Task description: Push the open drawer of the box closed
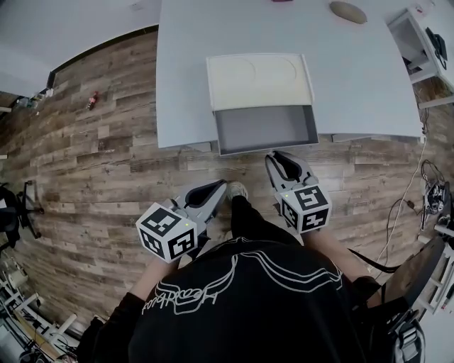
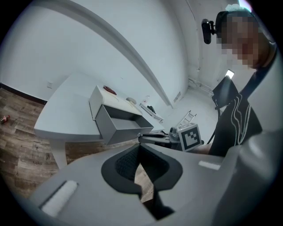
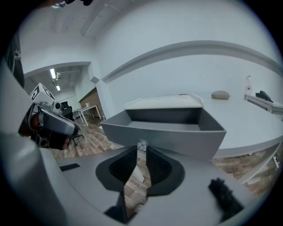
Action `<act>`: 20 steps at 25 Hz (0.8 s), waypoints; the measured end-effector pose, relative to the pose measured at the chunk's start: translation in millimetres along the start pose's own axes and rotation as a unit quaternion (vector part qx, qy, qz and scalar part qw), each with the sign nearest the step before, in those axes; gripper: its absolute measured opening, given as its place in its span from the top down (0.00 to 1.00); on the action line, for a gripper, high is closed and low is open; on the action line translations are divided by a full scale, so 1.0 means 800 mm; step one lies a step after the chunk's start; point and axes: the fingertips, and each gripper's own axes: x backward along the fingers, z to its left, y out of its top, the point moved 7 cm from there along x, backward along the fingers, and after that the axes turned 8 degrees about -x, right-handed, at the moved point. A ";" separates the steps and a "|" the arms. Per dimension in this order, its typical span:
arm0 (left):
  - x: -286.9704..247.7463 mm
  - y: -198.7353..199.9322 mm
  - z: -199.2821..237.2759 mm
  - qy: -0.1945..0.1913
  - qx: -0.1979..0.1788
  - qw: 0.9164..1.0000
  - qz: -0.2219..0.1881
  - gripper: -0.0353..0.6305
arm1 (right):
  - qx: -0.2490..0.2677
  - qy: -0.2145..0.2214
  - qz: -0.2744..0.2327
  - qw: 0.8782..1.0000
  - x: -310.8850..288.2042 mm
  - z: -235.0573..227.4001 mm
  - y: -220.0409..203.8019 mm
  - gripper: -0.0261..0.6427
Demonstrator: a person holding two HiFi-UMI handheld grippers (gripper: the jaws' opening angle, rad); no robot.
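Note:
A box with a cream top [image 1: 259, 81] stands on the white table [image 1: 184, 85]. Its grey drawer [image 1: 266, 127] is pulled out, empty, and juts past the table's front edge. My right gripper [image 1: 277, 157] is shut, with its tips just short of the drawer's front panel [image 3: 163, 132]; in its own view the right gripper [image 3: 142, 149] points at that panel from slightly below. My left gripper [image 1: 218, 186] is shut and empty, lower and left of the drawer, over the wooden floor. From the left gripper [image 2: 140, 148] the drawer [image 2: 119, 123] shows farther off.
A grey pebble-shaped object [image 1: 347, 11] lies at the table's far side. A white shelf unit [image 1: 418, 42] stands at the right, with cables [image 1: 433, 191] on the floor below it. The person's shoe [image 1: 236, 190] is between the grippers. A small red item [image 1: 92, 99] lies on the floor at the left.

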 end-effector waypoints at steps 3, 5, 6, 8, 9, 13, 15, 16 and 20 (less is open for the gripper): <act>-0.001 0.002 0.004 0.002 -0.002 1.000 0.003 0.94 | -0.002 -0.001 -0.002 1.000 -0.009 -0.004 0.007 0.86; -0.003 0.004 0.009 0.004 -0.005 1.000 0.007 0.94 | -0.004 -0.003 -0.005 1.000 -0.016 -0.007 0.013 0.86; -0.004 0.005 0.012 0.004 -0.005 1.000 0.009 0.94 | -0.004 -0.004 -0.005 1.000 -0.020 -0.008 0.016 0.86; -0.005 0.007 0.017 0.005 -0.003 1.000 0.013 0.94 | -0.004 -0.006 -0.005 1.000 -0.028 -0.012 0.023 0.86; -0.005 0.007 0.019 0.006 -0.002 1.000 0.014 0.94 | -0.003 -0.006 -0.004 1.000 -0.032 -0.014 0.027 0.86; -0.006 0.008 0.030 0.006 0.001 1.000 0.018 0.94 | -0.004 -0.010 -0.003 1.000 -0.048 -0.019 0.040 0.86; -0.008 0.008 0.036 0.006 0.004 1.000 0.019 0.94 | -0.005 -0.012 -0.004 1.000 -0.057 -0.023 0.046 0.86; -0.009 0.008 0.039 0.007 0.005 1.000 0.019 0.94 | -0.004 -0.012 -0.004 1.000 -0.061 -0.025 0.049 0.86; -0.011 0.008 0.044 0.009 0.012 1.000 0.021 0.94 | -0.010 -0.011 -0.002 1.000 -0.074 -0.035 0.061 0.86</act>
